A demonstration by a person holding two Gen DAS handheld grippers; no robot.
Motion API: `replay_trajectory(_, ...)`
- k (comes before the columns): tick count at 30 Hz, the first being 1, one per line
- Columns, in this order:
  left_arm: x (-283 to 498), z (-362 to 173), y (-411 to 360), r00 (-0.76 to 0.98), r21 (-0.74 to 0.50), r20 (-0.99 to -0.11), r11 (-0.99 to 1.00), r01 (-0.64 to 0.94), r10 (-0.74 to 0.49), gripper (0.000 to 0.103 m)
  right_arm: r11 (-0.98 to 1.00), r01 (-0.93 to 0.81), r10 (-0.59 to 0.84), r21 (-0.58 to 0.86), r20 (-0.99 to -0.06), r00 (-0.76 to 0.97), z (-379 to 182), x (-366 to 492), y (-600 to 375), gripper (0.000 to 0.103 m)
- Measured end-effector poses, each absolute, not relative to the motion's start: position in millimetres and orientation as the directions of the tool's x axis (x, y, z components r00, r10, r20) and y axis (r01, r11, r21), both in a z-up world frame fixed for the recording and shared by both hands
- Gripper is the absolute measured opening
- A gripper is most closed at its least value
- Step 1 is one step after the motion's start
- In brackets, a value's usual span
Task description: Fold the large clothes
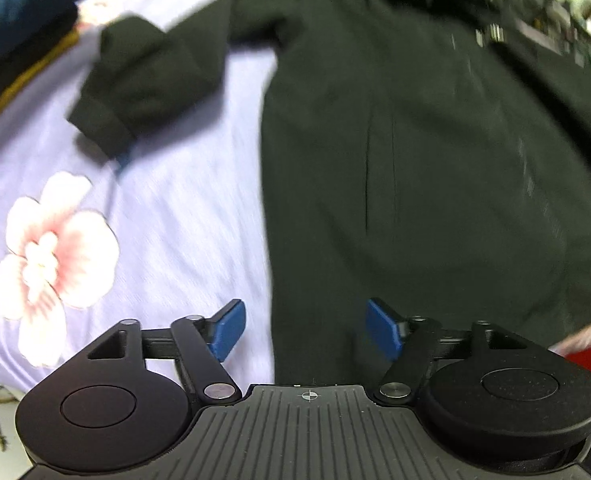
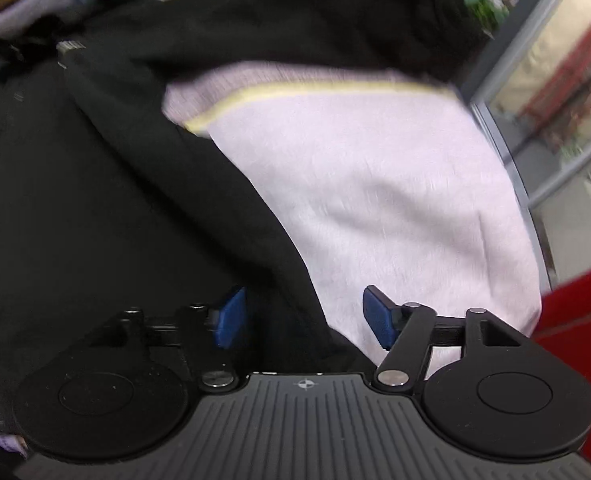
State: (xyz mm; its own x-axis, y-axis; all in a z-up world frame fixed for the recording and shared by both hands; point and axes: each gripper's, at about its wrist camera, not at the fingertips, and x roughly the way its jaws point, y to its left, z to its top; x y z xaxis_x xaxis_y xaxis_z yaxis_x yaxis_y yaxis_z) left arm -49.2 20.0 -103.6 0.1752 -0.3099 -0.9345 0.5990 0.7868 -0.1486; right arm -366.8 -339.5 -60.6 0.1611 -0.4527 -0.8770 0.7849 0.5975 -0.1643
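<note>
1. Coat [image 1: 415, 140]: dark, spread flat on the sheet [image 1: 183, 208]; one sleeve [image 1: 135, 80] bent out to its side.
2. Sheet: lilac, pink flower print [image 1: 51, 248] beside the coat.
3. Neck label [image 2: 69, 46]: pale, at the coat's top, too blurred to read.
4. Left gripper [image 1: 305, 330]: fingers spread, empty, over the coat's edge.
5. Right gripper [image 2: 303, 316]: fingers spread, pinching nothing, over the coat's other edge.

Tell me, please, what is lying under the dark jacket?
The dark jacket lies spread on a pale lilac bedsheet printed with a pink flower. Whatever lies beneath the jacket's body is covered.
</note>
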Motion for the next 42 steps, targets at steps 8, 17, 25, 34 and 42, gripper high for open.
replay_trajectory(8, -4, -46, -8, 0.219, -0.175, -0.904, 0.787, 0.592, -0.366, 0.103, 0.551, 0.834, -0.408, 0.027, -0.863, 0.297, -1, -338, -363, 0.072)
replay_trajectory(17, 28, 3, -48, 0.201, -0.185, -0.874, 0.684, 0.706, -0.444, 0.103, 0.347, 0.901, -0.415, 0.261, -0.819, 0.397, 88, -334, -450, 0.072)
replay_trajectory(25, 25, -13, -77, 0.152, -0.230, -0.892, 0.717, 0.658, -0.426, 0.103, 0.220, 0.968, -0.545, 0.123, -0.807, 0.226, 78, -361, -537, 0.073)
replay_trajectory(34, -20, -28, -134, 0.106, -0.206, -0.942, 0.799, 0.566, -0.318, 0.103, 0.312, 0.944, -0.550, 0.108, -0.790, 0.272, -19, -401, -621, 0.073)
replay_trajectory(42, -61, -19, -229, 0.073, -0.213, -0.938, 0.732, 0.648, -0.338, 0.103, 0.452, 0.867, -0.544, 0.208, -0.706, 0.453, -74, -407, -669, 0.055)
